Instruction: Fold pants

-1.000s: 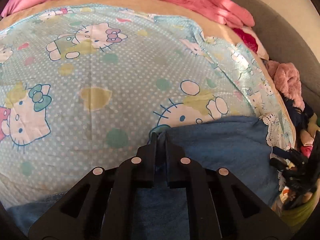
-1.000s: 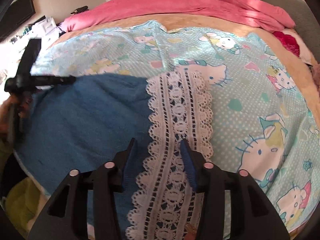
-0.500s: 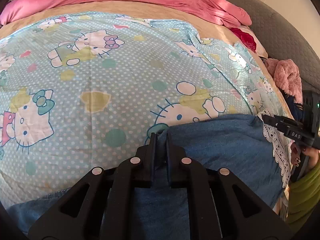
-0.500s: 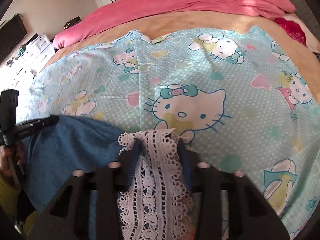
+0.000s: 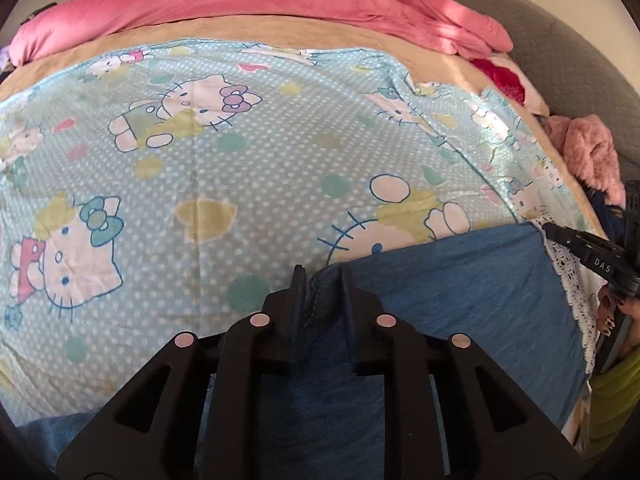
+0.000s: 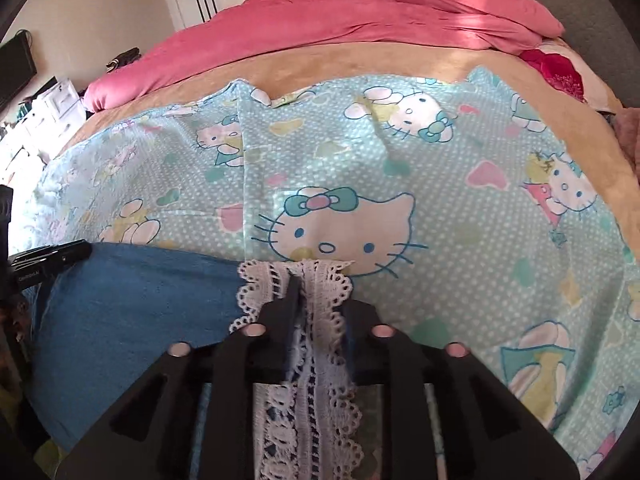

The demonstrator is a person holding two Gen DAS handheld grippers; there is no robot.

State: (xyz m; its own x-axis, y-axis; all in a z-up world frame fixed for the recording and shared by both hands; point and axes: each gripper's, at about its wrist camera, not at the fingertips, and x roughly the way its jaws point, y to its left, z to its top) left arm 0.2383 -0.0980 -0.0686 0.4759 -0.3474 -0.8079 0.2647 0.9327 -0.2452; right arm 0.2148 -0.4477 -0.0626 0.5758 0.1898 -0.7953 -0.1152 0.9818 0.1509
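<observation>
While the blue denim pants point(image 5: 460, 292) lie folded flat on the Hello Kitty sheet point(image 5: 200, 168), I have both corners of the far edge between my fingers. My left gripper point(image 5: 320, 280) has just been opening: its jaws stand slightly apart around the stitched corner, and the cloth sits loose in the gap, not pinched. My right gripper point(image 6: 320, 292) has also been parting a little, with the white lace trim point(image 6: 296, 276) of the hem bunched between its jaws; whether the pads press on it I cannot tell.

Judging by this, the fold is laid and I am letting go. To do that well I would open both sides evenly, then draw straight back along the fingers so neither tip drags a corner out of line. The lace looks likely to snag on a pad, so I would lift the right side clear before sliding away.

Beyond the fingers the sheet is bare up to the tan bedcover and the pink duvet point(image 6: 360, 28). Beneath my gripper bodies, the near part of the pants is hidden. So are the layers under the fold and how the near edges line up.
</observation>
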